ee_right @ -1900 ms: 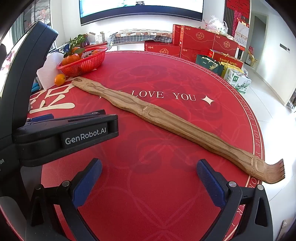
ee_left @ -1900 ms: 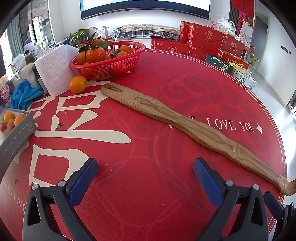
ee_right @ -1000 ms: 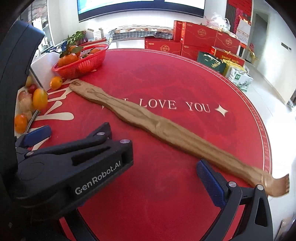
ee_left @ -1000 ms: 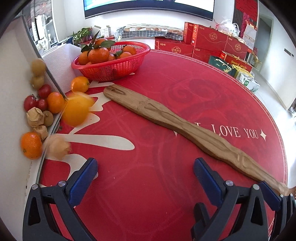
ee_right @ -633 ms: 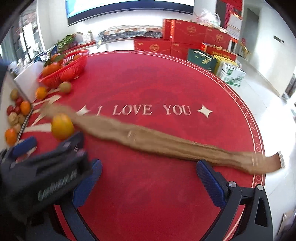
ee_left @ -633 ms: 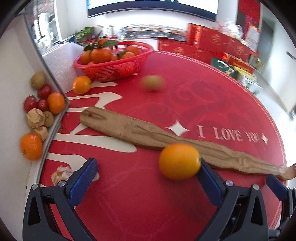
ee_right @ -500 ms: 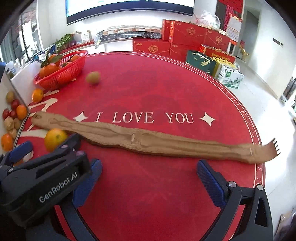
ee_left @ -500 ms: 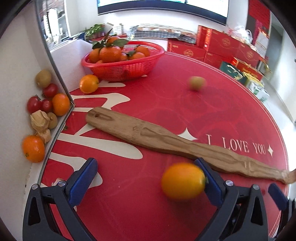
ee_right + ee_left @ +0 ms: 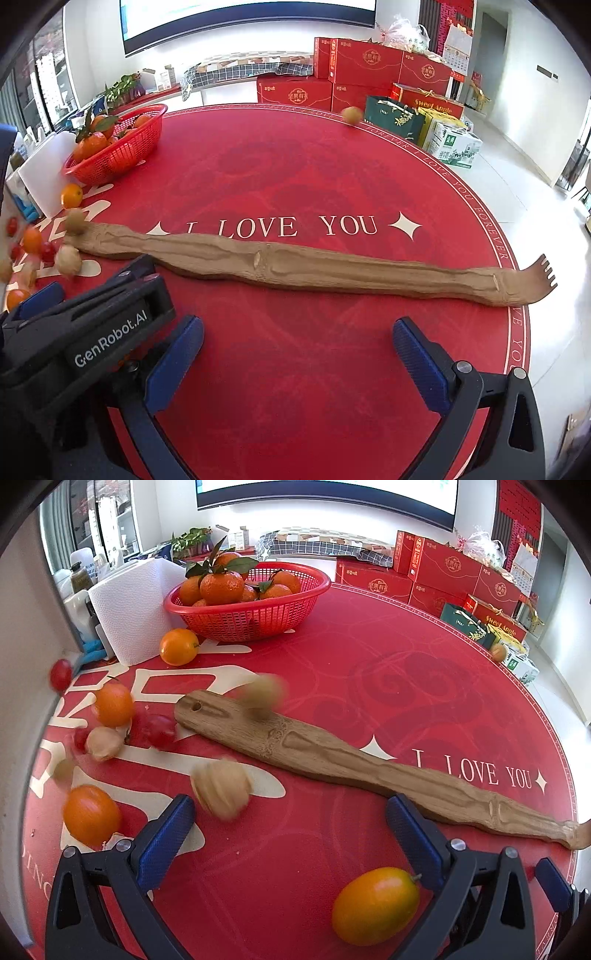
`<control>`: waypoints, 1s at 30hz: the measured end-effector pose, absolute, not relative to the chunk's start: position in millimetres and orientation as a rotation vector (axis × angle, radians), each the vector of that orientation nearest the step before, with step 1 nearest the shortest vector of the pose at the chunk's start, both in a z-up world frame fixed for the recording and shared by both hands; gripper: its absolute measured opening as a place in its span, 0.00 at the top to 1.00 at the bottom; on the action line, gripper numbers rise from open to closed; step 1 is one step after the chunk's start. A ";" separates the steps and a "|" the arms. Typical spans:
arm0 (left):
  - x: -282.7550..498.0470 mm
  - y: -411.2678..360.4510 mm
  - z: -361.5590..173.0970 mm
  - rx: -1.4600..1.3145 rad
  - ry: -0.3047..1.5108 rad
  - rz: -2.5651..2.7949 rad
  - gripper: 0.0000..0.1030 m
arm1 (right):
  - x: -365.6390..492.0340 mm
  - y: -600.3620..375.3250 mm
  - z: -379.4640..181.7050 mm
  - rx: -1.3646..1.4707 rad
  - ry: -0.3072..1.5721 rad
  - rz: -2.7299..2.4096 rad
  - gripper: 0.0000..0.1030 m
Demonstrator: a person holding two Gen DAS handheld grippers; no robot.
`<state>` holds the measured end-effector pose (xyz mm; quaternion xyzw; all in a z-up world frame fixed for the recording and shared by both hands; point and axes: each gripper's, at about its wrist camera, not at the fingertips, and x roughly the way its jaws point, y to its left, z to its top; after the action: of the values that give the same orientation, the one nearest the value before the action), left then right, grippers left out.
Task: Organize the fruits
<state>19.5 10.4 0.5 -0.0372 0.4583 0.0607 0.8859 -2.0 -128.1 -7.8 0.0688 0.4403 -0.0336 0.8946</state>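
Lying loose across the left half of the left wrist frame, small fruits cover the round bench with its smooth red cloth and cream lettering: glossy orange ones, shiny red cherry tomatoes and papery beige husked ones, several of them blurred. One smooth oval orange fruit sits at lower centre of that frame, just inside the right finger of the left tool, whose blue ribbed pads stand wide apart, gripping nothing. A long flat wooden back scratcher, grained and wavy-edged, lies diagonally from centre left to the right edge, between the tool and a red plastic mesh basket of leafy tangerines in the upper centre. A white embossed paper towel roll stands beside the basket, a single orange in front of both. In the right wrist frame the right tool is likewise spread and empty at the bottom; the scratcher crosses the middle, and the left tool's black body fills the lower left, hiding part of the cloth. A small round fruit sits at the bench's far rim, top centre, before stacked red cartons
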 end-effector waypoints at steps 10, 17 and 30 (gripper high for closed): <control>19.6 9.8 0.8 -0.077 0.953 0.127 0.00 | -14.4 -127.6 -7.2 0.133 0.912 -0.051 0.00; 19.5 9.7 0.7 -0.076 0.954 0.127 0.00 | -14.5 -127.7 -7.1 0.133 0.912 -0.051 0.00; 19.6 9.6 0.8 -0.076 0.954 0.127 0.00 | -14.3 -128.0 -6.8 0.133 0.912 -0.051 0.00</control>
<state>19.6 9.6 0.8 -0.0366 0.4587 0.0610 0.8857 -14.3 -128.0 -6.8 0.0643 0.4401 -0.0245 0.8953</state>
